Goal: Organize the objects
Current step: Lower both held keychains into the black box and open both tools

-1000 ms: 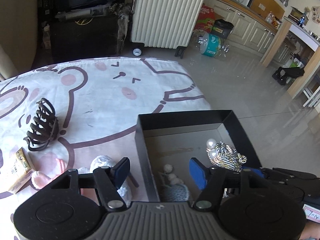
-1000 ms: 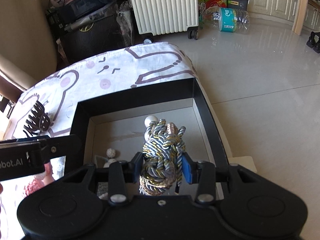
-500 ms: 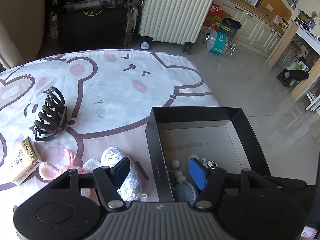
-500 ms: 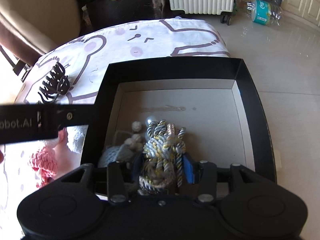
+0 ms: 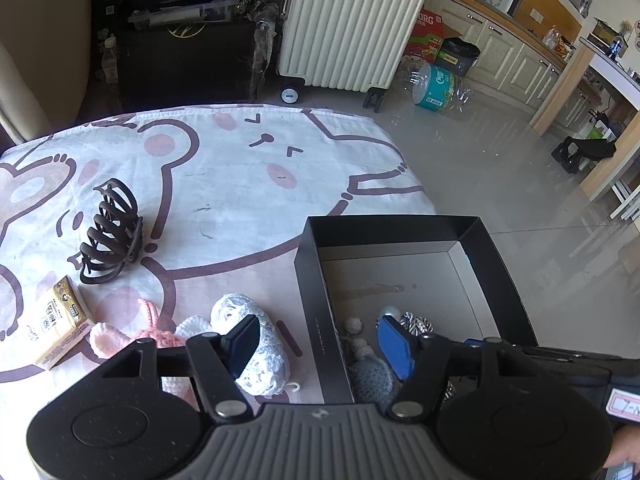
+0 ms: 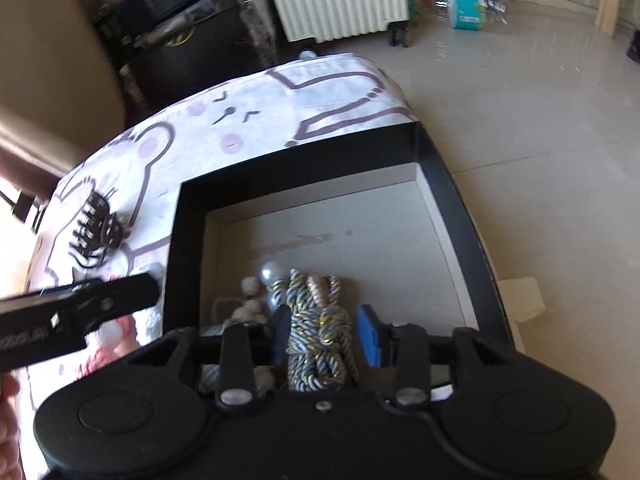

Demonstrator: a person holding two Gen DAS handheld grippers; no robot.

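A black open box (image 6: 296, 176) stands on the bear-print cloth near the table's right edge. A grey-and-gold rope knot (image 6: 316, 300) lies on the box floor beside a pearl bead (image 6: 272, 270). My right gripper (image 6: 324, 334) straddles the knot with its jaws closing. The left pad is against the knot, and a gap shows at the right blue pad (image 6: 370, 340). My left gripper (image 5: 320, 344) stands open and holds nothing. It spans the box's left wall (image 5: 320, 304), one finger over white crochet (image 5: 232, 312), the other inside the box. The rope knot (image 5: 418, 322) peeks out behind that finger.
A grey knitted piece (image 5: 370, 376) with small pompoms lies in the box's near left corner. On the cloth are a brown hair claw (image 5: 110, 236), a small carton (image 5: 60, 320) and pink crochet (image 5: 152, 328). A ribbed white suitcase (image 5: 348, 24) stands beyond the table on the tiled floor.
The right gripper has sunk into the box with the rope knot, which now rests on the floor, and a gap has appeared at the right pad. The left gripper stayed open.
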